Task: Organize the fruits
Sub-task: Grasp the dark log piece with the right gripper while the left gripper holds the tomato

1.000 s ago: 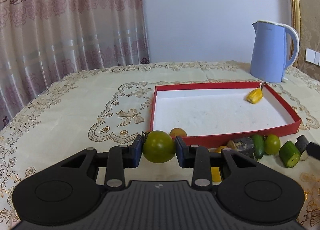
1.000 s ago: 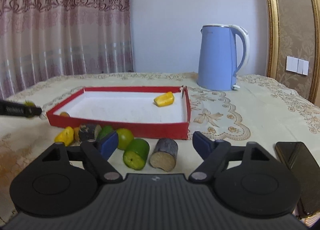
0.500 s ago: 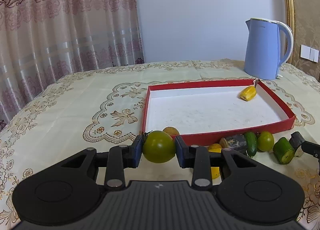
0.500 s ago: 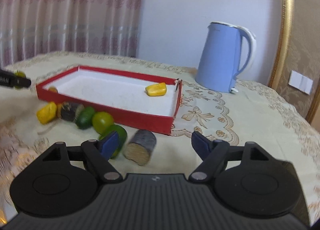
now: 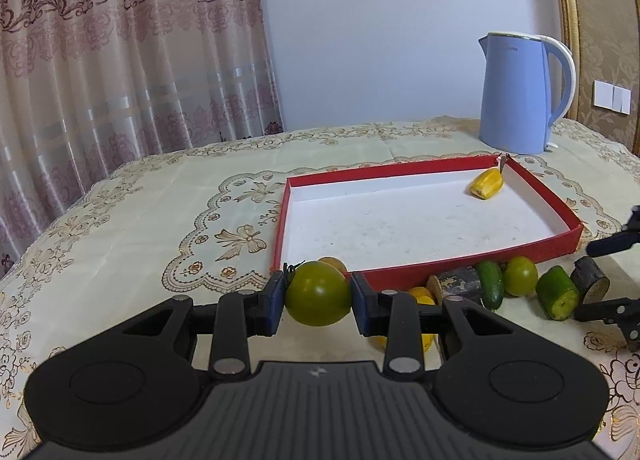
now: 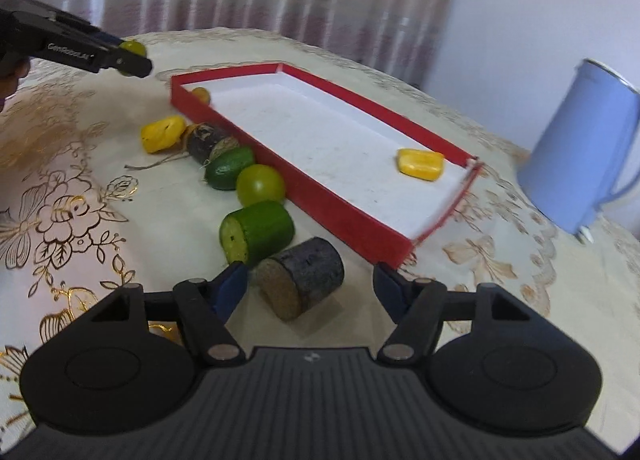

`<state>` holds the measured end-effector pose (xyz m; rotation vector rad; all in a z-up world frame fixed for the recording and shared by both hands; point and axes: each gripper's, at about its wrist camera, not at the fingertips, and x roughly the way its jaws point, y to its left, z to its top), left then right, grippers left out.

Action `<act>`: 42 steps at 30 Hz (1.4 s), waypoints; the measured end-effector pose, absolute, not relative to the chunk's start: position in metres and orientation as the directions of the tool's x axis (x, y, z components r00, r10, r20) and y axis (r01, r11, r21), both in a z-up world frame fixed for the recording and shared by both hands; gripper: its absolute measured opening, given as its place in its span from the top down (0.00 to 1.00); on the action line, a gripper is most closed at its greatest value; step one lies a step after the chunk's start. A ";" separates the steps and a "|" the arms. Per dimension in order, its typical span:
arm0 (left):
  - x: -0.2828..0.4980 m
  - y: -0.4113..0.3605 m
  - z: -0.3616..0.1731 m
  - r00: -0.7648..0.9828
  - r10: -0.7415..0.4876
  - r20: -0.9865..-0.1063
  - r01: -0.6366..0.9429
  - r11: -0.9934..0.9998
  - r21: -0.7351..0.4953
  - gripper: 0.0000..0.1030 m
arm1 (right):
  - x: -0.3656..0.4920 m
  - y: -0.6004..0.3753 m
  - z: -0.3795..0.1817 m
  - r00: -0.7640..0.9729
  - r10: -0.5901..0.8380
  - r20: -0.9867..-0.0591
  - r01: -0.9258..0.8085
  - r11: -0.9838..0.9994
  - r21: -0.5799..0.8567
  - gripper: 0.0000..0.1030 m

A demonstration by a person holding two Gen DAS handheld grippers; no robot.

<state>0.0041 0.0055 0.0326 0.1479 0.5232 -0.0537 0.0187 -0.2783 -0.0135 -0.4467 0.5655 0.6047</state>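
Observation:
My left gripper [image 5: 318, 296] is shut on a green tomato [image 5: 317, 294] and holds it above the cloth, just before the near left corner of the red tray [image 5: 460, 262]. It shows far left in the right wrist view [image 6: 120, 56]. The tray holds one yellow piece [image 5: 487, 184]. My right gripper [image 6: 310, 286] is open, low over the table, with a dark cylinder piece [image 6: 302, 276] between its fingers. A green cucumber chunk [image 6: 258, 230], a green round fruit [image 6: 260, 184], a small avocado [image 6: 229, 168], another dark piece [image 6: 206, 140] and a yellow piece [image 6: 162, 135] lie along the tray's front wall.
A blue kettle [image 5: 520, 94] stands behind the tray's far right corner. A small orange fruit [image 5: 332, 262] lies by the tray's near left corner. The table has a cream embroidered cloth [image 5: 140, 228]; a curtain hangs behind.
My right gripper has dropped and tilted down toward the dark cylinder piece, which now sits between its open fingers. My left gripper has stayed shut on the tomato and shifted slightly.

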 end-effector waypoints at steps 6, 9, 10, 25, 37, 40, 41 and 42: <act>0.003 0.002 0.032 0.864 -0.016 -0.504 0.096 0.987 0.132 0.67 | 0.020 -0.274 -0.012 0.637 0.433 -0.638 -0.665 0.727 -0.170 0.57; 0.002 0.003 0.033 0.866 -0.016 -0.500 0.094 0.987 0.132 0.67 | 0.009 -0.269 -0.012 0.691 0.352 -0.632 -0.581 0.790 -0.195 0.57; 0.003 0.003 0.033 0.866 -0.016 -0.500 0.094 0.987 0.131 0.67 | 0.004 -0.269 -0.011 0.709 0.325 -0.626 -0.537 0.825 -0.179 0.57; -0.003 -0.005 0.035 0.870 -0.034 -0.492 0.112 0.985 0.129 0.67 | -0.025 -0.274 -0.019 0.854 0.049 -0.517 -0.039 0.999 0.031 0.34; 0.000 0.000 0.033 0.866 -0.042 -0.499 0.114 0.987 0.115 0.67 | -0.006 -0.268 -0.018 0.807 0.181 -0.562 -0.298 0.947 -0.123 0.35; 0.000 0.001 0.034 0.868 -0.034 -0.495 0.106 0.987 0.118 0.67 | 0.001 -0.266 -0.018 0.789 0.220 -0.573 -0.346 0.931 -0.118 0.36; 0.000 0.002 0.034 0.868 -0.033 -0.495 0.104 0.988 0.117 0.67 | 0.002 -0.266 -0.018 0.783 0.240 -0.574 -0.363 0.926 -0.108 0.38; 0.000 0.002 0.034 0.868 -0.034 -0.495 0.104 0.988 0.115 0.67 | 0.004 -0.266 -0.018 0.773 0.259 -0.579 -0.379 0.920 -0.095 0.41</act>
